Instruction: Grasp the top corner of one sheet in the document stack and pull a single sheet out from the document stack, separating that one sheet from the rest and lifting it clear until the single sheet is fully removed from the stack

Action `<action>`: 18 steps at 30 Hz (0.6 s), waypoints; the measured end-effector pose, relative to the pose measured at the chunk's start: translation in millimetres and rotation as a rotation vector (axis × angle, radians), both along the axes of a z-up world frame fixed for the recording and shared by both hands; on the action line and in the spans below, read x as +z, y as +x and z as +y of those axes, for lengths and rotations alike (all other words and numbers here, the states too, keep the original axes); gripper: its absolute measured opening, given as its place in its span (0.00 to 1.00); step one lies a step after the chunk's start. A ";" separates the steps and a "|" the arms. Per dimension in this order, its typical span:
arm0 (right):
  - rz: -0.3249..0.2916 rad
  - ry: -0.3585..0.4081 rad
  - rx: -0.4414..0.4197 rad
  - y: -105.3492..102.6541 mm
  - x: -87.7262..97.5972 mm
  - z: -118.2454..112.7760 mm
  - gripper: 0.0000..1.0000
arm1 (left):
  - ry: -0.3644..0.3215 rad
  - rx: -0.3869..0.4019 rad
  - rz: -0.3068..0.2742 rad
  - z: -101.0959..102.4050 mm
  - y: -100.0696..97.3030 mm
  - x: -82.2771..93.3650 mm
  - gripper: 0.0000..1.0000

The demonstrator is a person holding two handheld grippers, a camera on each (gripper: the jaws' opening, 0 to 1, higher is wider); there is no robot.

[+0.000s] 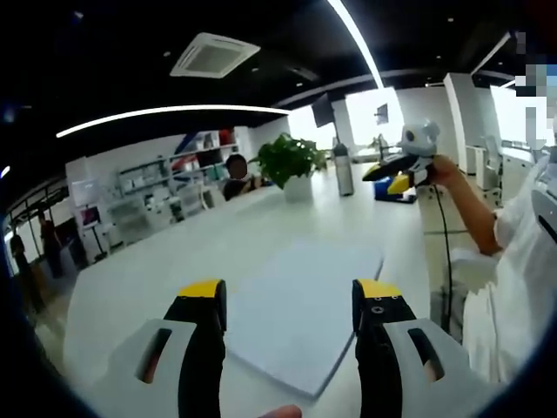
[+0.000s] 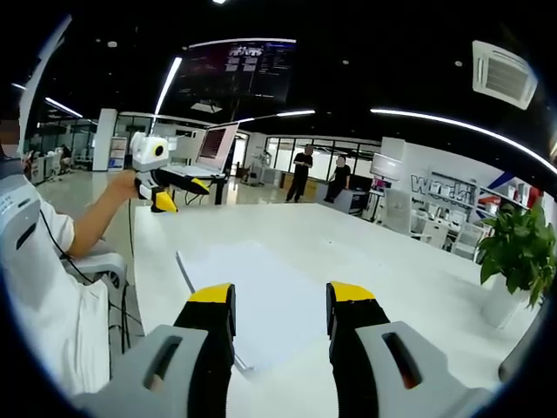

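1. Your left gripper (image 1: 289, 300) holds its jaws wide apart with nothing between them; your right gripper (image 2: 278, 305) does the same, also holding nothing.
2. Both hover above the document stack (image 1: 305, 313), which lies flat on the white table (image 1: 174, 252), touching neither gripper.
3. Risk: you could pinch 2 or more sheets, because the edges sit flush and the jaws would close on the full thickness.
4. Risk: pulling 1 sheet could drag the whole stack, since nothing pins it down.
5. From the left gripper the stack lies ahead between the jaws; from the right gripper the stack (image 2: 261, 296) is just below the tips.
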State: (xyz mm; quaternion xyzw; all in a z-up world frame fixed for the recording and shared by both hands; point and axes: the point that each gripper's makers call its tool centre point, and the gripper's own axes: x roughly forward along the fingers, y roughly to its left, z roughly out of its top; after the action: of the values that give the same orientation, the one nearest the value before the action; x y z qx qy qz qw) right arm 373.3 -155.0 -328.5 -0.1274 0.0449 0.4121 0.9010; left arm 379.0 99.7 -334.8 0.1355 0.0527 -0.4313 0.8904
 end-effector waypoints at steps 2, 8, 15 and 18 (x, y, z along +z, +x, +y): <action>0.000 0.001 -0.001 -0.2 0.3 -0.3 0.42 | 0.009 -0.004 -0.004 -3.2 -0.2 -0.4 0.58; 0.001 0.002 -0.002 0.4 0.5 -1.4 0.42 | 0.018 -0.014 -0.006 -8.4 0.0 -0.5 0.58; 0.002 -0.002 0.000 0.5 0.2 -0.9 0.42 | 0.018 -0.009 -0.002 -8.6 1.2 0.3 0.58; 0.003 -0.007 0.005 -0.1 -1.0 -0.3 0.42 | 0.017 -0.012 0.000 -8.6 1.2 1.8 0.59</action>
State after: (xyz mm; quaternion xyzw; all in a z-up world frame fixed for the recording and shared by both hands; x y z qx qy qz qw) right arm 373.1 -155.3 -329.6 -0.1298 0.0475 0.4143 0.8996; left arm 380.2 91.1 -333.0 0.1436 0.0554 -0.4361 0.8866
